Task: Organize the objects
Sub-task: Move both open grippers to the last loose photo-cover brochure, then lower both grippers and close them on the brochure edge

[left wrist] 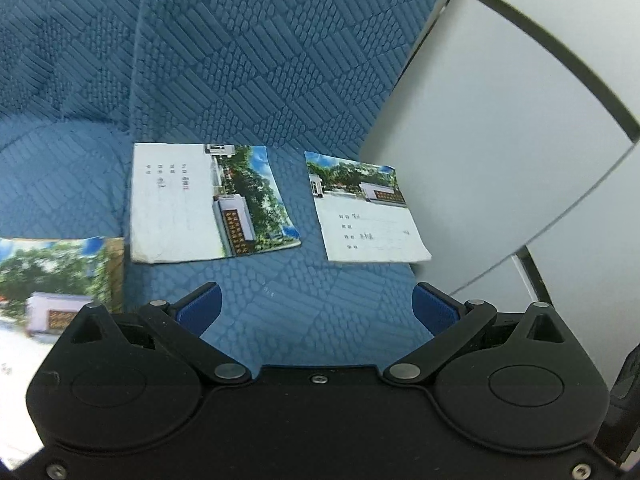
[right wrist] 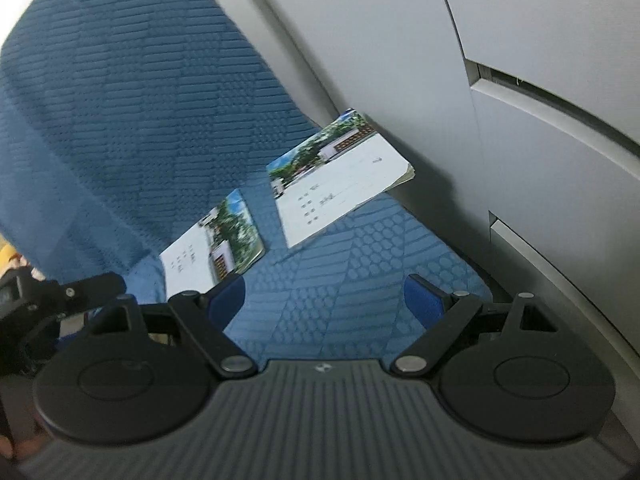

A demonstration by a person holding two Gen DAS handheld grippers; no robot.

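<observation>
Three thin notebooks with a photo cover lie on a blue quilted sofa seat [left wrist: 256,288]. In the left wrist view one notebook [left wrist: 208,200] lies in the middle, a second notebook [left wrist: 364,208] to its right near the seat's edge, and a third notebook [left wrist: 52,280] at the far left, partly cut off. My left gripper [left wrist: 316,304] is open and empty, just in front of the first two. In the right wrist view the middle notebook [right wrist: 216,240] and the right notebook [right wrist: 340,180] show ahead of my right gripper [right wrist: 324,300], which is open and empty.
The blue sofa back [left wrist: 240,48] rises behind the notebooks. A white panelled wall or cabinet [left wrist: 500,140] stands right beside the seat's right edge; it also shows in the right wrist view [right wrist: 520,80]. The left gripper's body [right wrist: 36,304] shows at the left of the right wrist view.
</observation>
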